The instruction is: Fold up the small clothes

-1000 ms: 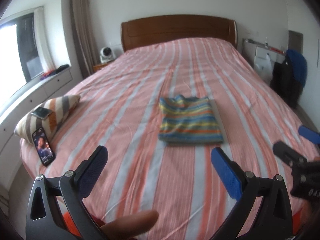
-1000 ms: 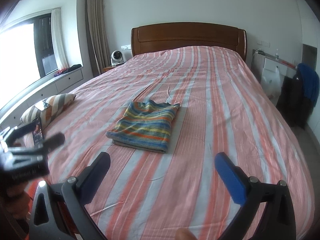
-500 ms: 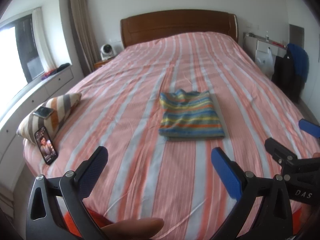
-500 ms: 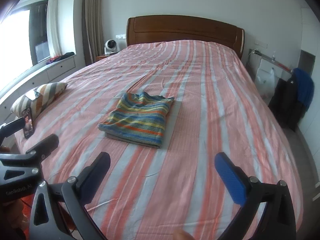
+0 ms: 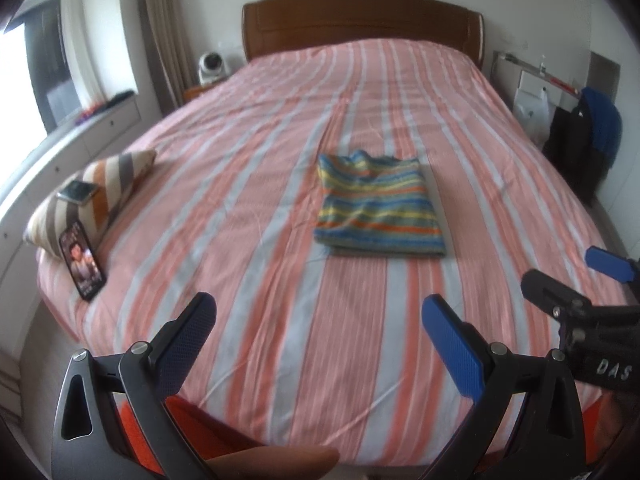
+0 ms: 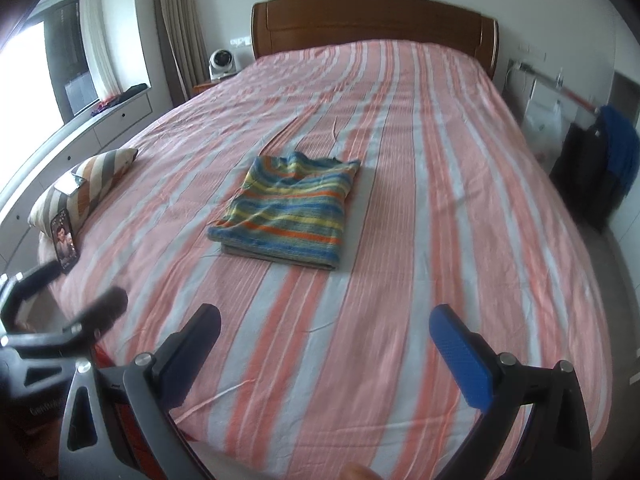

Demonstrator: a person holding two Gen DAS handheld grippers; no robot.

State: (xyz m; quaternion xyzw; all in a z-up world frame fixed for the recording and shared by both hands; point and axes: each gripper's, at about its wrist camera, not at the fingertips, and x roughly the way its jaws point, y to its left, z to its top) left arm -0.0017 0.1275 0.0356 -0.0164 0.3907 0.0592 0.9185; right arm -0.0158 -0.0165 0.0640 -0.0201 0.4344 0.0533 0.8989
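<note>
A small garment with blue, yellow, green and orange stripes lies folded into a neat rectangle in the middle of the striped bed. In the right wrist view the same folded garment sits a little left of centre. My left gripper hovers open above the foot of the bed, well short of the garment, with nothing between its fingers. My right gripper is also open and empty, equally far back. Each gripper shows at the edge of the other's view.
A striped cushion with a phone on top lies at the bed's left edge; a second phone leans against it. A wooden headboard closes the far end. A chair with dark clothes stands to the right.
Both grippers have pulled back and risen from the bed, so the folded garment looks farther away. Both stay open; the garment has not moved.
</note>
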